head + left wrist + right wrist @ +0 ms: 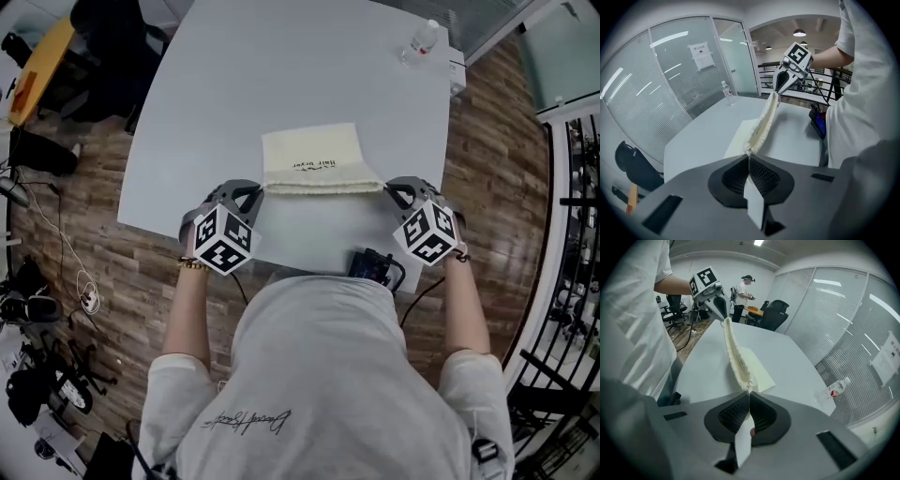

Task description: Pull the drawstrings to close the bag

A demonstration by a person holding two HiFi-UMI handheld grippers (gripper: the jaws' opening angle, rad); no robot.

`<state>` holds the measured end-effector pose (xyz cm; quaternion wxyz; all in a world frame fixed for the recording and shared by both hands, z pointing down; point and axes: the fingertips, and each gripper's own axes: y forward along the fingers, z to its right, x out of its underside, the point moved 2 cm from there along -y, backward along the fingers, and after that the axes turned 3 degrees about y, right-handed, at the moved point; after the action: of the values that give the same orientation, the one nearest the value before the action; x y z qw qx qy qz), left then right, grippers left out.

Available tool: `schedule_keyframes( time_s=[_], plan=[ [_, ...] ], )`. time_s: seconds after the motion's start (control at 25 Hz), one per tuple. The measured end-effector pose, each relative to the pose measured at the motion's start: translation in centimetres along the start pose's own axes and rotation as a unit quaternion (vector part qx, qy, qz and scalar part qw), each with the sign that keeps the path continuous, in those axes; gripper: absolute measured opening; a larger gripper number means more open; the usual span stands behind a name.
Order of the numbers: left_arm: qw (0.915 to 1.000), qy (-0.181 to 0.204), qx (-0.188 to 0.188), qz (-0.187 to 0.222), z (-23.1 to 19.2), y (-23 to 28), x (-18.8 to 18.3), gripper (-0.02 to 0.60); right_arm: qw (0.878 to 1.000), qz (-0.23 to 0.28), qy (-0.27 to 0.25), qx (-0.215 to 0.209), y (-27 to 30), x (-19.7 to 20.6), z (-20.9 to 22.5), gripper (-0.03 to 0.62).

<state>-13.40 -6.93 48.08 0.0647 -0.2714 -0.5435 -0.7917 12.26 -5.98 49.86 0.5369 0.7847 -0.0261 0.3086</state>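
**Both Cords Pinched at the Bag's Mouth**

One soft, light cloth bag lies by the tabletop's near edge, its ruffled mouth stretched between two grippers. The left gripper has its jaws clenched on one drawstring, and the right gripper on the second. These thin cords probably slip, so take them close to the hem. One bottle stands well apart.

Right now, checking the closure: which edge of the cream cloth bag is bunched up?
The cream cloth bag's near edge, ruffled between left gripper and right gripper; far edge lies flat.
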Motion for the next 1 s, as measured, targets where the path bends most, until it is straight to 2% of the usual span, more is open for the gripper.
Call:
schedule_keyframes(
  time_s=[0.4,0.52,1.0],
  plan=[
    [0.9986,-0.042,-0.032,0.009,0.8,-0.8,0.6,0.014,0.998,0.026,0.055,0.03,-1.3,0.5,-0.8,0.026],
    [0.9978,-0.056,-0.034,0.01,1.0,-0.8,0.8,0.014,0.995,0.027,0.087,0.039,-1.4,1.0,-0.8,0.026],
    [0.9942,-0.095,-0.043,0.026,0.7,-1.3,0.8,0.014,0.984,0.056,0.164,0.032,-2.0,1.6,-0.5,0.026]
  ],
)
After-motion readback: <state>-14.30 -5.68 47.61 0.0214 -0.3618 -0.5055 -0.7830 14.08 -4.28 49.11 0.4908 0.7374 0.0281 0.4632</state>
